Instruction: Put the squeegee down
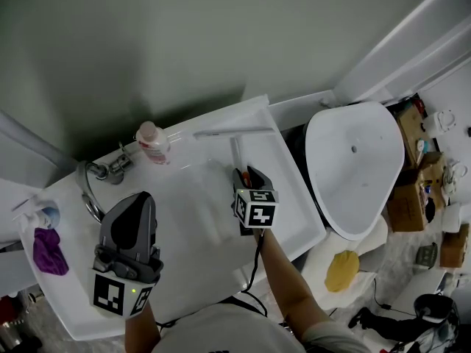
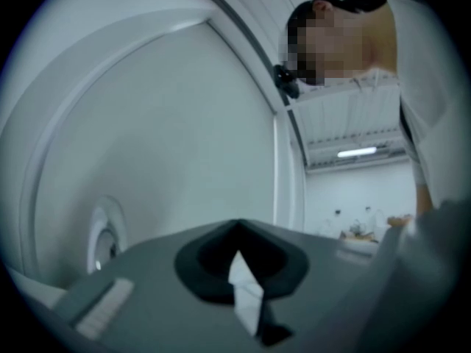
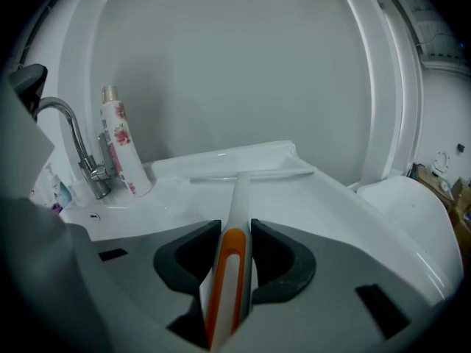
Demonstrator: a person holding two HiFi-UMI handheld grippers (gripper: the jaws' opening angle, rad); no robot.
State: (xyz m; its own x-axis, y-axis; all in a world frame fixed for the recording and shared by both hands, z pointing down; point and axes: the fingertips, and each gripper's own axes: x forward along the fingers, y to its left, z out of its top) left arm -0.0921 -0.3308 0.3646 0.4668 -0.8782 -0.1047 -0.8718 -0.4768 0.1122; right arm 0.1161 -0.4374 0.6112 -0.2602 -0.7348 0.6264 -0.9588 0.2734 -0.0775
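The squeegee (image 1: 235,147) has a white handle with an orange inlay and a long pale blade. My right gripper (image 1: 247,178) is shut on the handle over the right half of the white sink (image 1: 291,219). In the right gripper view the handle (image 3: 237,197) runs out from between the jaws of that gripper (image 3: 235,230). The blade (image 3: 254,173) lies across the sink's back ledge; whether it touches I cannot tell. My left gripper (image 1: 138,201) hovers over the sink's left half with its jaws together and nothing seen in them. The left gripper view has that gripper (image 2: 237,234) facing a pale wall.
A chrome faucet (image 1: 93,186) and a pink-flowered bottle (image 1: 152,142) stand at the sink's back left. A purple cloth (image 1: 48,250) and a spray bottle (image 1: 40,213) lie at the far left. A white toilet (image 1: 360,164) is to the right, with a yellow item (image 1: 341,269) and boxes (image 1: 408,197) on the floor.
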